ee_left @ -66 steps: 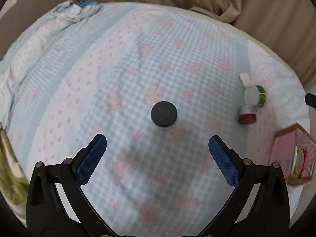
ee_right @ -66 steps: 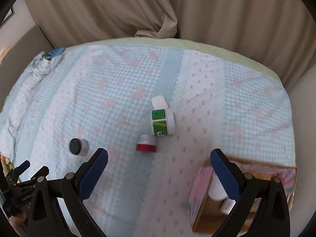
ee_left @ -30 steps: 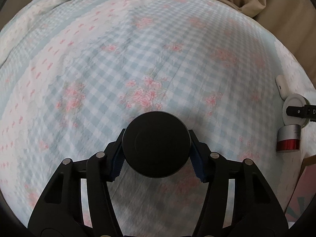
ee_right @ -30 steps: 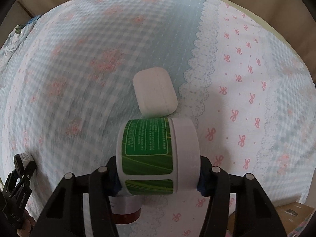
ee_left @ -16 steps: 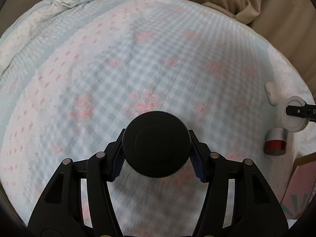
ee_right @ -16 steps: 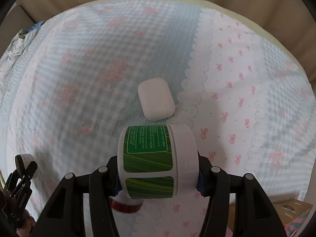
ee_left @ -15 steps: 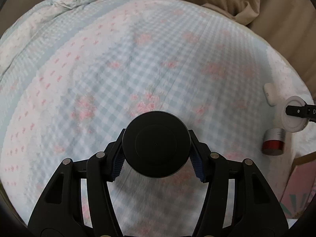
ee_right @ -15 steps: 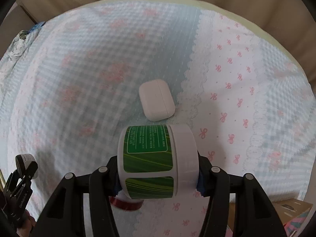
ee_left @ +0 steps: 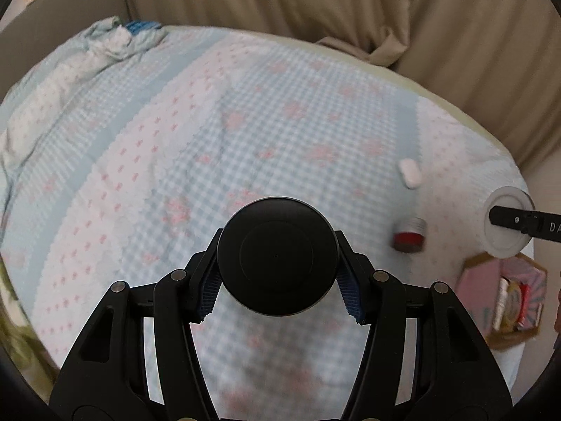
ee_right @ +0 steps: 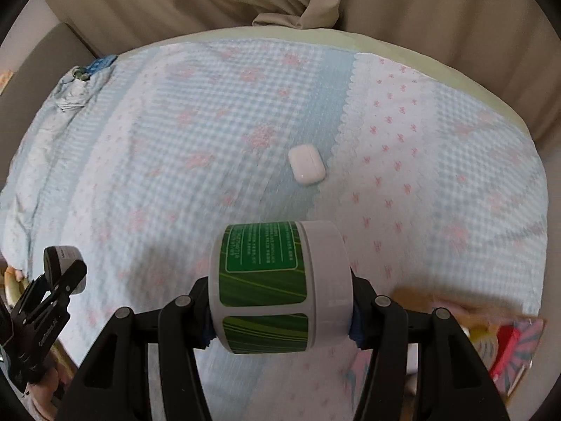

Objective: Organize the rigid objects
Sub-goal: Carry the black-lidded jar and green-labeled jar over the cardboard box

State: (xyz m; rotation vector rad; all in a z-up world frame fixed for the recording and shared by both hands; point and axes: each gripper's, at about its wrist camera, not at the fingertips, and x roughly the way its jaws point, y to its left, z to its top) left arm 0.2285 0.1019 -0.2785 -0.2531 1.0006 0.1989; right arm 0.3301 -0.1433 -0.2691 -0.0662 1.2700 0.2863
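Observation:
My left gripper [ee_left: 278, 293] is shut on a small jar with a black round lid [ee_left: 277, 255], held well above the bed. My right gripper [ee_right: 280, 319] is shut on a white jar with a green label [ee_right: 277, 287], lying sideways between the pads. In the left wrist view that white jar [ee_left: 506, 226] shows at the far right, seen end-on. In the right wrist view the black-lidded jar [ee_right: 61, 263] shows at the far left. A white earbud case [ee_right: 306, 164] and a small red and silver tin [ee_left: 408, 235] lie on the bedspread. The tin is hidden in the right wrist view.
A blue checked bedspread with pink flowers [ee_left: 210, 140] covers the bed. A pink patterned cardboard box [ee_left: 505, 301] with several items inside stands at the right edge, also seen in the right wrist view [ee_right: 508, 347]. Beige curtains [ee_left: 315, 0] hang behind. Crumpled bedding [ee_left: 105, 40] lies far left.
Both grippers have risen from the bed with their jars, so the bedspread, earbud case and red tin look smaller and farther. The pink box has come into view.

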